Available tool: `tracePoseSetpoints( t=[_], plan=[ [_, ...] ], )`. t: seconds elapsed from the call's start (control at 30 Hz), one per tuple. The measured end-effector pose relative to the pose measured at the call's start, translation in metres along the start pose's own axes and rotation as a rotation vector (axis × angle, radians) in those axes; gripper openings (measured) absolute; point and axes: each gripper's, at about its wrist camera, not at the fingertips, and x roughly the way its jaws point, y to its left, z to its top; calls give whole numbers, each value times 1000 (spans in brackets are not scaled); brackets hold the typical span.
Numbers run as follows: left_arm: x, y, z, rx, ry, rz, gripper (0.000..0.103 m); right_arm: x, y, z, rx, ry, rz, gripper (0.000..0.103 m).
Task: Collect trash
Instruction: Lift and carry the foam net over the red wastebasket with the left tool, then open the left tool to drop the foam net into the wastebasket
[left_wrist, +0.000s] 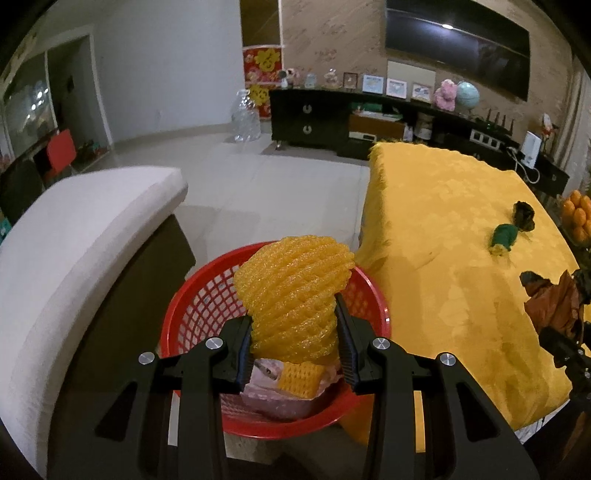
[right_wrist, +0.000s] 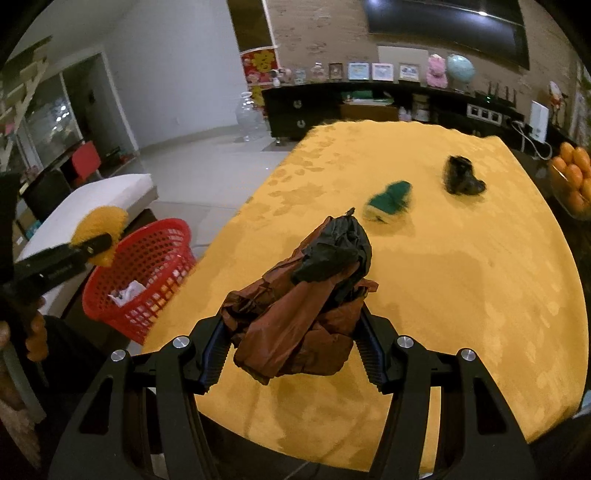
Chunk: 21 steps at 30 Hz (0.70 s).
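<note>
My left gripper (left_wrist: 295, 328) is shut on a yellow foam fruit net (left_wrist: 295, 291) and holds it over the red mesh basket (left_wrist: 184, 314), which has pale trash and another bit of yellow net (left_wrist: 299, 378) inside. My right gripper (right_wrist: 291, 343) is shut on a crumpled brown and black bag (right_wrist: 306, 295) above the yellow tablecloth (right_wrist: 461, 295). A green wad (right_wrist: 389, 201) and a black wad (right_wrist: 461, 177) lie further out on the table. In the right wrist view the left gripper (right_wrist: 92, 245) with the net hangs above the basket (right_wrist: 147, 280).
A white cushioned sofa (left_wrist: 74, 240) stands left of the basket. A bowl of oranges (right_wrist: 572, 181) sits at the table's right edge. A dark TV cabinet (left_wrist: 332, 118) with ornaments lines the far wall. A tiled floor (left_wrist: 258, 177) lies between.
</note>
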Motion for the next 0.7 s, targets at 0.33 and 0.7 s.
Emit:
tracePoseSetpoints(
  t=[0.33, 0.7],
  plan=[
    [24, 31, -4, -120, 100, 23, 36, 8, 35, 21, -54, -10, 47, 58],
    [29, 35, -3, -144, 122, 55, 49, 17, 56, 34, -83, -12, 74, 58]
  ],
)
